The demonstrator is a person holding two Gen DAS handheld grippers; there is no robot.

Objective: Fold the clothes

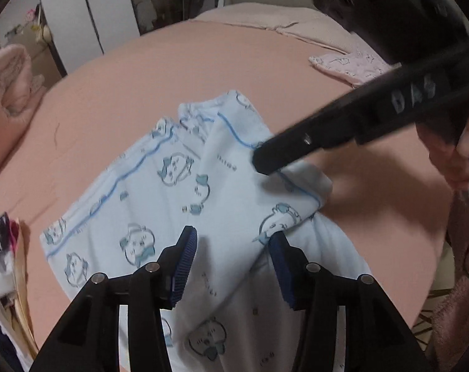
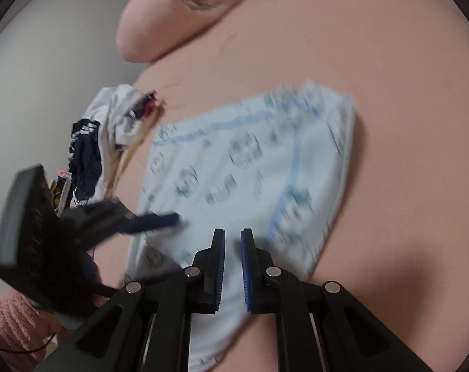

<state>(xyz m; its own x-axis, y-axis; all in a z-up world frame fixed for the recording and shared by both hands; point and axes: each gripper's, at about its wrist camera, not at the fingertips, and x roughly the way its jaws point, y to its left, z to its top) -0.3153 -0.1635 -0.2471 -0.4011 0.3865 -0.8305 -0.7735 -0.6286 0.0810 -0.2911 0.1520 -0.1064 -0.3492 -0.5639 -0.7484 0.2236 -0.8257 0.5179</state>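
On the pink bedsheet (image 1: 116,99) lies the pale blue cotton garment printed with cartoon animals (image 1: 185,186), partly folded, its near end cut off below both views. My left gripper (image 1: 233,241) stands wide over it, holding nothing. My right gripper (image 2: 233,240) is narrowed, a slim gap showing, nothing between. Its arm reads "DAS"; the garment's small print is blurred.

White letters "DAS" on the black body of the right hand-held gripper (image 1: 262,164), other print unreadable
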